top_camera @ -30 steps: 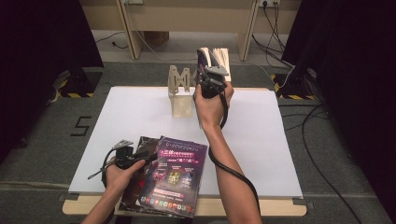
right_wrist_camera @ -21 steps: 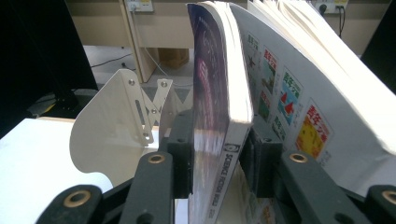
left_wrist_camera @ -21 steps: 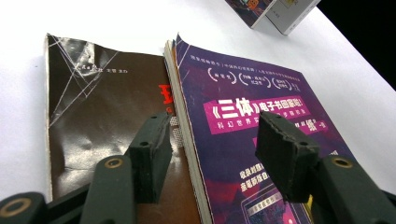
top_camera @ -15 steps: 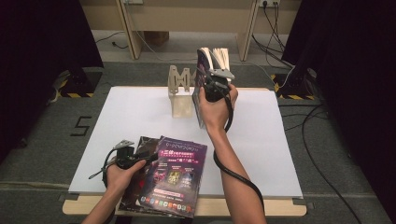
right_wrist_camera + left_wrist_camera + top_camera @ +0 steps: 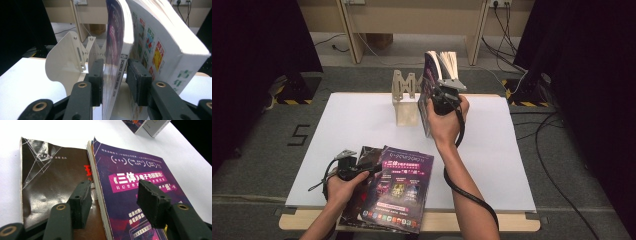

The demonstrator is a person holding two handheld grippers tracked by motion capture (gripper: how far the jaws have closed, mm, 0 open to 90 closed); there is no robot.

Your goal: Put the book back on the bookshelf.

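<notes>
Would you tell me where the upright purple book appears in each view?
High view: the upright purple book stands above centre.
Left gripper view: its lower corner is at the top edge, right of centre.
Right gripper view: it is at the centre, between the jaws.
Shared landmark: the white book on its right.

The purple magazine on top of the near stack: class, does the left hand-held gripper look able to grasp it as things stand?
Probably yes. The left hand-held gripper hangs open just over the purple magazine, whose edge beside the brown book lies between the jaws, with nothing in the way.
</notes>
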